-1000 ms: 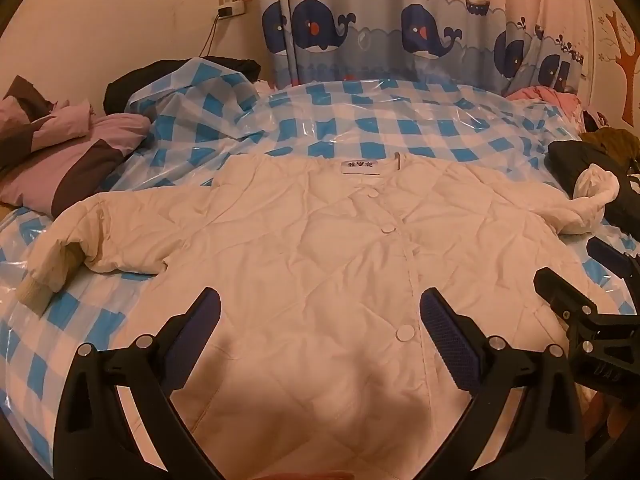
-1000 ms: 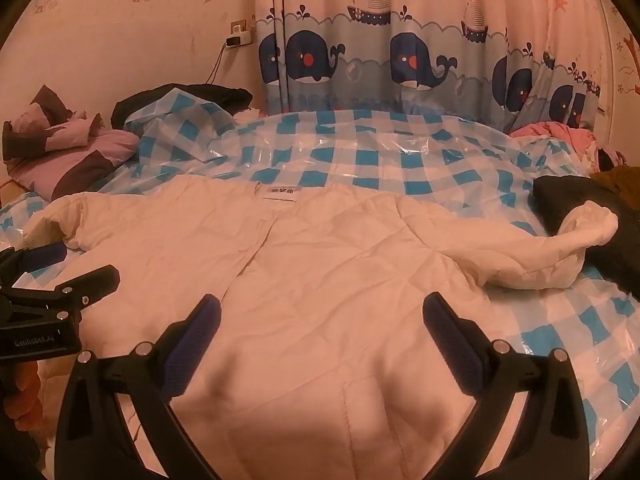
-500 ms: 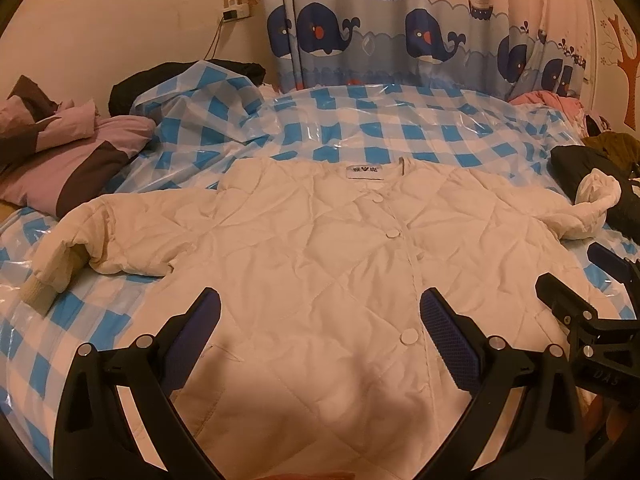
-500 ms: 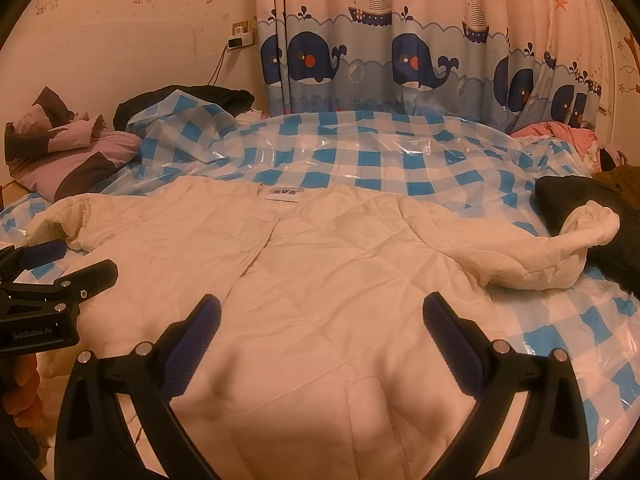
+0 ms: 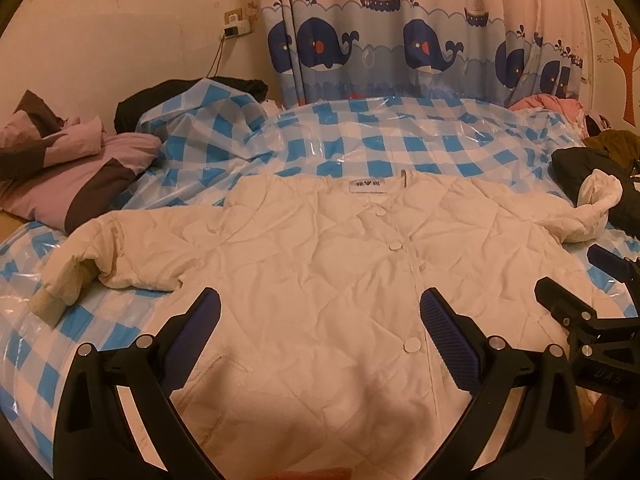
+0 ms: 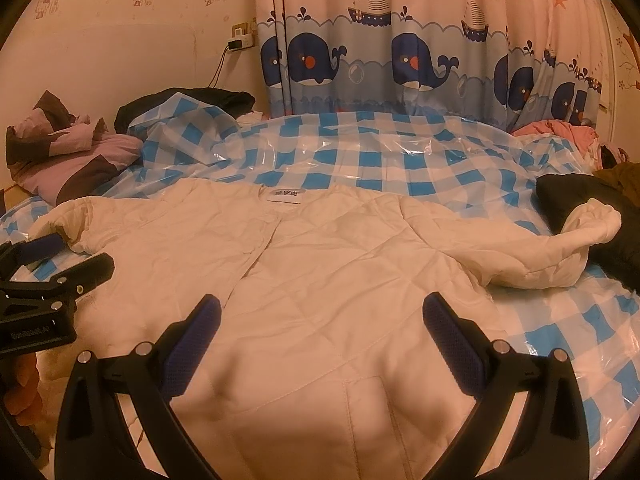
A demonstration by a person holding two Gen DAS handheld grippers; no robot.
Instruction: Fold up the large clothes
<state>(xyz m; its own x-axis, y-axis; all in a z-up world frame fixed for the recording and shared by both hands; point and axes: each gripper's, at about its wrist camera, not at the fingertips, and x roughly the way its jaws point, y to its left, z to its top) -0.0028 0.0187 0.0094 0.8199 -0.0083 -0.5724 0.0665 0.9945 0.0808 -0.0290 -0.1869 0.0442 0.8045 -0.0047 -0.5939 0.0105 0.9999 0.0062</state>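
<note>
Cream quilted jacket [image 5: 320,272] flat, buttoned, on checked bed cover [image 5: 400,152]; left gripper [image 5: 320,316] and right gripper [image 6: 322,320] spread, empty; best pinch sleeve cuffs first

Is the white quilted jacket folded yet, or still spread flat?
Still spread flat. The white quilted jacket lies face up and buttoned on the checked plastic sheet, both sleeves out sideways. Both hand-held grippers, left and right, are open above it.
</note>
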